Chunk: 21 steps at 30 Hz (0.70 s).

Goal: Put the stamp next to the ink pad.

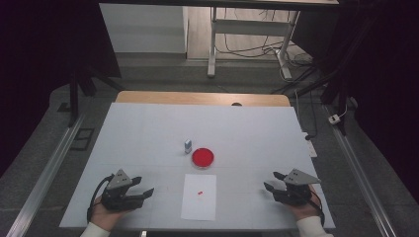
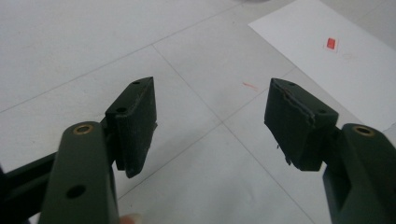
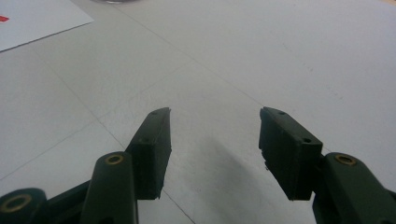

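A white sheet of paper (image 1: 199, 196) lies near the table's front edge with a small red piece (image 1: 200, 193) on it. Behind it sits a round red dish (image 1: 202, 157), and a small blue-and-white box (image 1: 188, 145) stands just left of that. My left gripper (image 1: 144, 187) rests low at the front left, open and empty, pointing toward the paper (image 2: 336, 60) and its red piece (image 2: 331, 43). At the front right my right gripper (image 1: 272, 181) is open with nothing between its pads, aimed left over the bare table; the paper's corner (image 3: 32, 21) shows at upper left.
The white table top (image 1: 148, 133) has a wooden strip along its far edge (image 1: 202, 98). Beyond it stand a white desk frame (image 1: 247, 39) and loose cables on the floor (image 1: 276, 52). A metal rail (image 1: 44, 177) runs along the left side.
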{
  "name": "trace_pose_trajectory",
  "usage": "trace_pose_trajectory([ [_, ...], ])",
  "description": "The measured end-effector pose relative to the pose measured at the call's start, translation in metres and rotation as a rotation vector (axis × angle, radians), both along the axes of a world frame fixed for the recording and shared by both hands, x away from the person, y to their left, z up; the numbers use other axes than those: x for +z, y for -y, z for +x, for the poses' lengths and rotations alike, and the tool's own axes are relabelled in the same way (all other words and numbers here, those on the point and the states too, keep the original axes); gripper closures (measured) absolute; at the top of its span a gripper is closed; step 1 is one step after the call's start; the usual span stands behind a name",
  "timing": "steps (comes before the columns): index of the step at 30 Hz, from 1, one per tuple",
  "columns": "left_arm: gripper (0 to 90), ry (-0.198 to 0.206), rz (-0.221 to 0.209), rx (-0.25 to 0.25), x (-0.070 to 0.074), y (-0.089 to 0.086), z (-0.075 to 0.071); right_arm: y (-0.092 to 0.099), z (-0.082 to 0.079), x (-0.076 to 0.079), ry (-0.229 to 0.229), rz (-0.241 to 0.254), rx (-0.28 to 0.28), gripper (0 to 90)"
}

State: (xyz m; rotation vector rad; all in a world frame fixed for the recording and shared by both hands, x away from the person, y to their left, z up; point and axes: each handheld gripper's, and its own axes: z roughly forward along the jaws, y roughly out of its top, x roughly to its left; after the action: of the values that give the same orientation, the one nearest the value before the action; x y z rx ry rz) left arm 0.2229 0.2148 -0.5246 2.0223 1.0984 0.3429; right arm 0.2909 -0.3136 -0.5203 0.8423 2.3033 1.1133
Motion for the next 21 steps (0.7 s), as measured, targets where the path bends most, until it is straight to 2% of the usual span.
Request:
trace_pose_trajectory([
  [6, 34.0, 0.002, 0.014, -0.007, -0.0020, 0.0017, -0.0005, 0.0003, -0.0002, 0.0004, 0.001, 0.002, 0.004, 43.1],
  [21, 34.0, -0.002, 0.012, -0.012, -0.0028, 0.0016, -0.0002, -0.0002, -0.0004, 0.0011, 0.009, 0.011, 0.015, 43.0],
])
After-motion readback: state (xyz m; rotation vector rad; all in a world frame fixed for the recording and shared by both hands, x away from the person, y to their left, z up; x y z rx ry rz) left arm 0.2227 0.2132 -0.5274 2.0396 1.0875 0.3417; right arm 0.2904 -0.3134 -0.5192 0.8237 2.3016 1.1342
